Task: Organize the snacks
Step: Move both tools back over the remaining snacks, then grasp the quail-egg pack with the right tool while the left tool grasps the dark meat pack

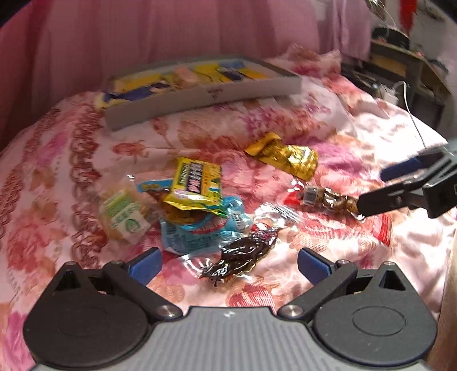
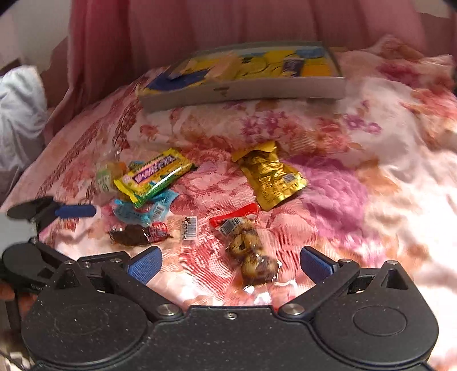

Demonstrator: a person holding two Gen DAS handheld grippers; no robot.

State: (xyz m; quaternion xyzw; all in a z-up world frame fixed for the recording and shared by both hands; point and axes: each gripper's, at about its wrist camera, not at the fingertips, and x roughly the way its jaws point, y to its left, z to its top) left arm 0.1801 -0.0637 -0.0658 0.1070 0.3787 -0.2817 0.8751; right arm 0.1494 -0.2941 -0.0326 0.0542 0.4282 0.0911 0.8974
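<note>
Both sets of jaws stood spread and empty: the right gripper (image 2: pixel 230 266) framed a clear packet of brown eggs (image 2: pixel 251 254), the left gripper (image 1: pixel 228 266) a dark vacuum-packed snack (image 1: pixel 242 254), each probably awaiting closure. Loose snacks (image 2: pixel 154 177) lay near on the floral bedspread (image 2: pixel 342 185); the grey tray (image 2: pixel 242 91) sat far, before pink curtains (image 2: pixel 200 25).

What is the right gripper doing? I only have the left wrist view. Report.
Observer: The right gripper is open; the clear packet of brown speckled eggs lies between its fingers, ungripped.
Operator: Check the dark brown snack in clear wrap.
Observer: A white barcode label shows on its wrapper, beside the dark brown snack.
Operator: Scan past the floral cloth's left edge.
Observer: A pale grey bundled cloth lies there.
</note>
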